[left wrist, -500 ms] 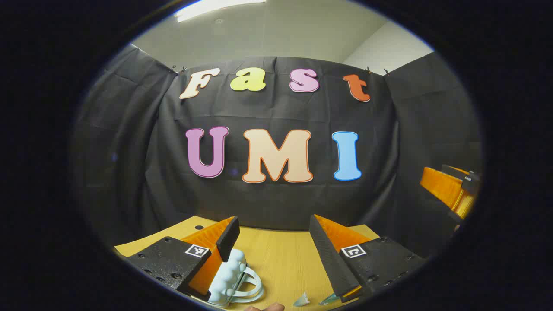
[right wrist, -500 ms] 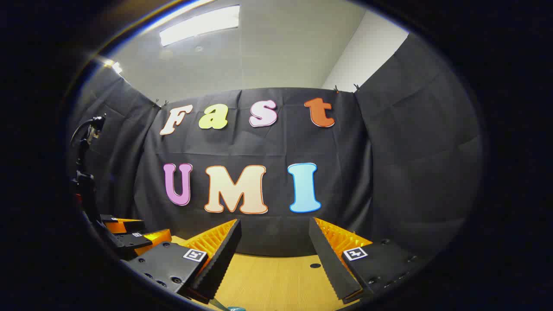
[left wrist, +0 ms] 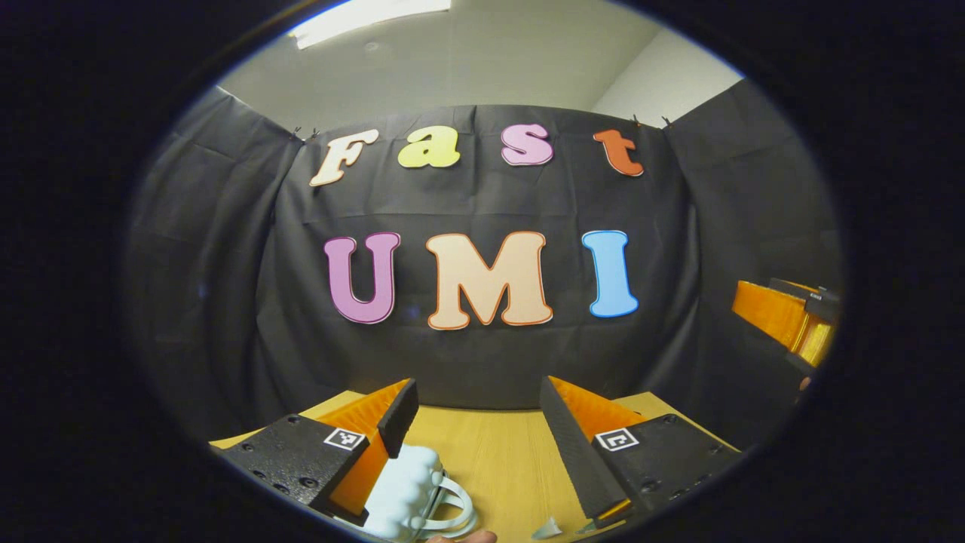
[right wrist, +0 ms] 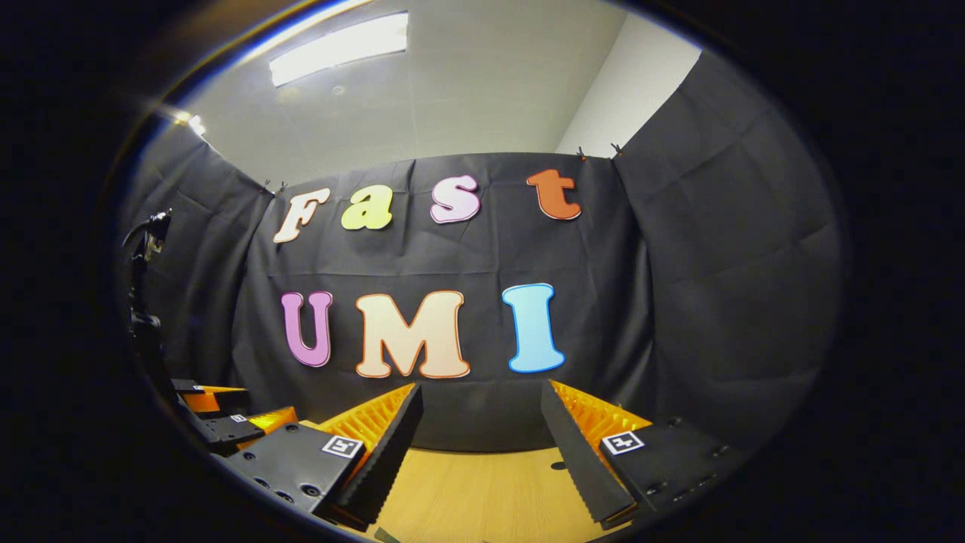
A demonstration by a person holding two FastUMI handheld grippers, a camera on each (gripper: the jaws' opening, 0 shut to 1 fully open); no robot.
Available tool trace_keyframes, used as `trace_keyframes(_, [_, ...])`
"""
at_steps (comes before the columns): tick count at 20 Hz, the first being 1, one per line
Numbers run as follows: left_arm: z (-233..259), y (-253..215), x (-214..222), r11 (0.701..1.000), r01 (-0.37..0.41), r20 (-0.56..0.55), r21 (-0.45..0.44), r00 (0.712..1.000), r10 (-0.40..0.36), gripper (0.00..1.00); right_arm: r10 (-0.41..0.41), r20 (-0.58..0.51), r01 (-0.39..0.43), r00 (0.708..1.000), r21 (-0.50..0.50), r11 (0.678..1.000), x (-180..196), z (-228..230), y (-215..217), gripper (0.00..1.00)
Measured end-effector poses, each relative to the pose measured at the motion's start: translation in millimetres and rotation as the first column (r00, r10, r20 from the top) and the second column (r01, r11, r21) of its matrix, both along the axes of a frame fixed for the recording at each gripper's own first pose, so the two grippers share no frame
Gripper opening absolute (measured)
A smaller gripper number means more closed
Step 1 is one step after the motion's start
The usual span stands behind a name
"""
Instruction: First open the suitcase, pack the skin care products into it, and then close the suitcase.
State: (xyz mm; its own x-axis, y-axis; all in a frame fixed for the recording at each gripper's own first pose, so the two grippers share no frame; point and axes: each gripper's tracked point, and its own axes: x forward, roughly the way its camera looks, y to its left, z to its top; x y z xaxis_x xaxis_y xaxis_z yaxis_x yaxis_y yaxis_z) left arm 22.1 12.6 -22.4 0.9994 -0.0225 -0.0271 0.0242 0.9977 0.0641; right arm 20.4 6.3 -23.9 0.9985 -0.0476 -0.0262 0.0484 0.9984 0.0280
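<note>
1. fingers of the left gripper (left wrist: pixel 479 411) stand spread wide at the bottom of the left gripper view, and we see nothing pinched between them.
2. under the left finger, in the lower left of that frame, we see a pale bumpy suitcase (left wrist: pixel 405 494) with a white loop handle; it lies on the wooden table (left wrist: pixel 490 452). the finger is in front of the case, but we cannot tell if it touches it.
3. at the very bottom edge of the same frame, just right of the suitcase, we see a fingertip of a person (left wrist: pixel 471 536), and further right a small pale piece (left wrist: pixel 546 529) on the table; we cannot tell what that piece is.
4. at the right edge of the left gripper view, about mid height, we see part of the right gripper, well apart from the table.
5. in the right gripper view the right gripper (right wrist: pixel 482 426) also has its fingers spread, with bare table between them.
6. in the lower left of the right gripper view we see the left gripper, low near the table; behind both stands the black cloth wall (right wrist: pixel 716 302).
</note>
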Motion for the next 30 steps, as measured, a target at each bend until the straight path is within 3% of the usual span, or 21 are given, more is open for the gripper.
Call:
trace_keyframes(5, [-101,12,21,1.0,0.0,-0.261,-0.007,0.965,-0.002,0.96,-0.015,-0.109,0.011,0.994,-0.039,0.999,3,-37,3,0.98])
trace_keyframes(12, [-208,27,29,0.998,-0.035,-0.554,-0.049,0.832,0.002,0.97,-0.06,-0.253,0.039,0.966,-0.086,0.996,3,-85,2,0.99])
trace_keyframes(19, [-265,25,22,0.997,-0.054,-0.726,-0.057,0.688,-0.004,0.95,-0.09,-0.282,0.057,0.955,-0.124,0.991,0,-94,4,0.99])
trace_keyframes(21, [-273,16,25,0.998,-0.03,-0.747,-0.056,0.664,-0.022,0.92,-0.099,-0.292,0.064,0.951,-0.126,0.99,1,-98,3,1.0])
trace_keyframes(25, [-297,7,12,0.99,-0.072,-0.821,-0.121,0.567,-0.059,0.93,-0.119,-0.296,0.085,0.948,-0.127,0.988,-2,-99,-2,1.0])
trace_keyframes(27, [-300,4,11,0.989,-0.057,-0.832,-0.138,0.548,-0.085,0.91,-0.127,-0.296,0.09,0.947,-0.134,0.987,-3,-100,-3,1.0])
trace_keyframes(28, [-303,1,11,0.987,-0.044,-0.835,-0.152,0.54,-0.104,0.88,-0.129,-0.298,0.091,0.946,-0.136,0.987,-5,-102,-4,1.0])
trace_keyframes(29, [-304,2,8,0.988,-0.047,-0.844,-0.148,0.527,-0.101,0.77,-0.13,-0.299,0.092,0.945,-0.136,0.986,-5,-102,-3,1.0])
trace_keyframes(30, [-305,11,7,0.993,-0.052,-0.852,-0.11,0.519,-0.067,0.73,-0.131,-0.299,0.093,0.945,-0.137,0.986,-6,-103,-4,1.0])
